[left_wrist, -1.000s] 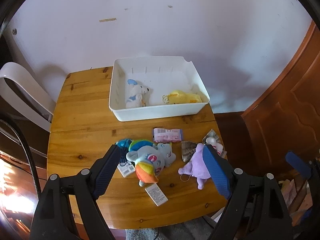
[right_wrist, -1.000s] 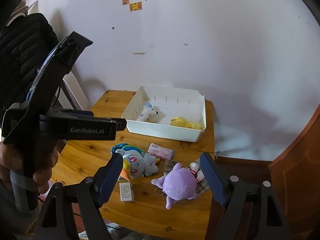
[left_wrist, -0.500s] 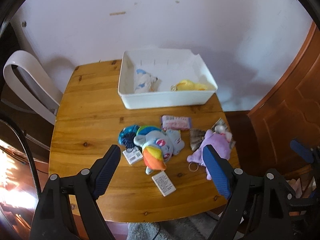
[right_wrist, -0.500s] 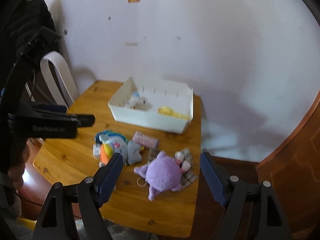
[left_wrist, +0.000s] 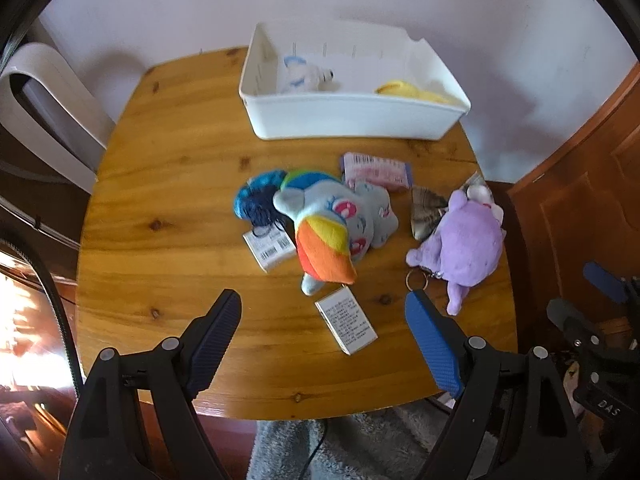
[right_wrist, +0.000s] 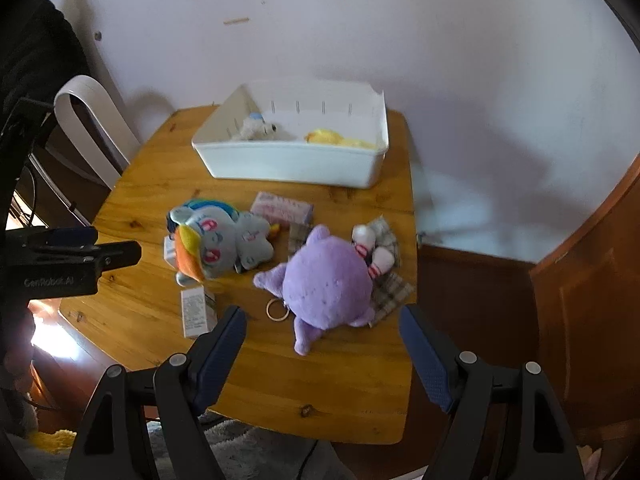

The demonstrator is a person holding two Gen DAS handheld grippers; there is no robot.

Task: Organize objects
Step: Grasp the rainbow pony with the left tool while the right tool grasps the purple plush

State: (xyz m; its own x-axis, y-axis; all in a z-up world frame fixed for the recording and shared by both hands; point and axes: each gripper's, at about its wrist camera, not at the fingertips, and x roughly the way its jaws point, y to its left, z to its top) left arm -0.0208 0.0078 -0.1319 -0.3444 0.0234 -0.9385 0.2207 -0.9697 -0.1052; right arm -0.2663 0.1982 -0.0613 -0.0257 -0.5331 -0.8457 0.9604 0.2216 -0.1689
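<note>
A white bin (left_wrist: 348,120) (right_wrist: 292,164) at the table's far side holds a white plush (left_wrist: 304,76) and a yellow plush (left_wrist: 412,90). A grey rainbow-maned pony plush (left_wrist: 336,224) (right_wrist: 224,240), a purple plush (left_wrist: 464,240) (right_wrist: 328,280), a pink packet (left_wrist: 376,168), a blue yarn ball (left_wrist: 258,198) and two small white boxes (left_wrist: 346,320) (left_wrist: 268,246) lie on the wooden table (left_wrist: 168,184). My left gripper (left_wrist: 324,320) is open, above the near edge before the pony. My right gripper (right_wrist: 320,332) is open, just short of the purple plush.
A plaid cloth (right_wrist: 386,280) lies under the purple plush at the table's right edge. A white chair back (left_wrist: 44,100) stands left of the table. A wooden door (left_wrist: 580,200) is on the right. The wall is just behind the bin.
Both grippers have come lower and nearer to the table; the toys look larger. The right gripper now faces the purple plush. Both stay open and empty.
</note>
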